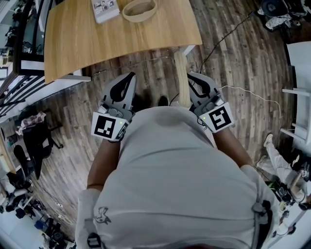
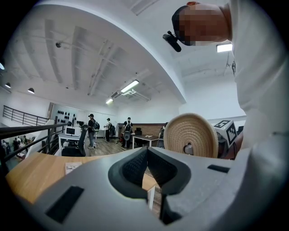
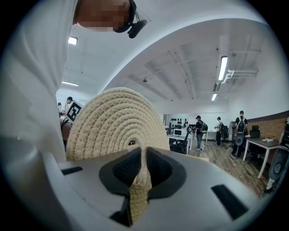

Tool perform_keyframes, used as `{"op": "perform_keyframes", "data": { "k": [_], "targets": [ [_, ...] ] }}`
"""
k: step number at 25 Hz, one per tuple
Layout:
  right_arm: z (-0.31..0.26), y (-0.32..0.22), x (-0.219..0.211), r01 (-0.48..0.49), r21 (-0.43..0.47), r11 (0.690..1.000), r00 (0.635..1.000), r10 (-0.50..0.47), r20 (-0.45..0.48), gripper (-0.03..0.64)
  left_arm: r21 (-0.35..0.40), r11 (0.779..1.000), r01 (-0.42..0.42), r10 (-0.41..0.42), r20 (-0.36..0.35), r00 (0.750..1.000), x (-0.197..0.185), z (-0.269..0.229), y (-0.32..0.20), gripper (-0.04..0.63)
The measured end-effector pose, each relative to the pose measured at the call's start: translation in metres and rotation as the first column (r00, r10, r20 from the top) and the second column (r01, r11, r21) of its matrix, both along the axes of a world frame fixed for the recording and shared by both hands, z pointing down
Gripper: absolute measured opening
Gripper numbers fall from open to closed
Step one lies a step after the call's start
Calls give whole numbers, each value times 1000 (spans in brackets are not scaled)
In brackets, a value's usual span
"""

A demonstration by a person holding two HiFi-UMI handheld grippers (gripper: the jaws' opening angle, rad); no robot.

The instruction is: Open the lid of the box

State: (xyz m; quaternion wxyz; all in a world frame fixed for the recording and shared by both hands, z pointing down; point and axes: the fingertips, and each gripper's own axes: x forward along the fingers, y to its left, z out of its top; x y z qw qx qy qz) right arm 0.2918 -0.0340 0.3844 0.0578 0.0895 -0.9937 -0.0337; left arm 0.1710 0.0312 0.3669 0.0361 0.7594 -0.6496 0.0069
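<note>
The open woven rope basket (image 1: 139, 9) stands at the far edge of the wooden table (image 1: 82, 41). Its round woven lid (image 3: 118, 121) is held upright by the rim in my right gripper (image 3: 141, 169), whose jaws are shut on it. In the head view the lid (image 1: 181, 78) shows edge-on as a pale strip next to the right gripper (image 1: 191, 80), off the table and close to the person's body. The left gripper view shows the lid (image 2: 196, 135) face-on, with a small knob at its centre. My left gripper (image 2: 146, 155) (image 1: 128, 82) is shut and empty, held beside the right one.
A white printed pack (image 1: 104, 9) lies on the table left of the basket. A cable (image 1: 228, 34) runs over the wooden floor. A black chair (image 1: 34, 138) stands at the left and white furniture (image 1: 297, 73) at the right. People stand at desks far off.
</note>
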Motion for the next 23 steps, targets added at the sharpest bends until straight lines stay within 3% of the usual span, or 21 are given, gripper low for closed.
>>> {"op": "perform_keyframes", "data": {
  "k": [23],
  "targets": [
    [-10, 5, 15, -13, 2, 1000, 1000, 13, 25, 41, 0, 999, -36, 36, 9, 999, 23, 0, 0, 6]
  ]
}}
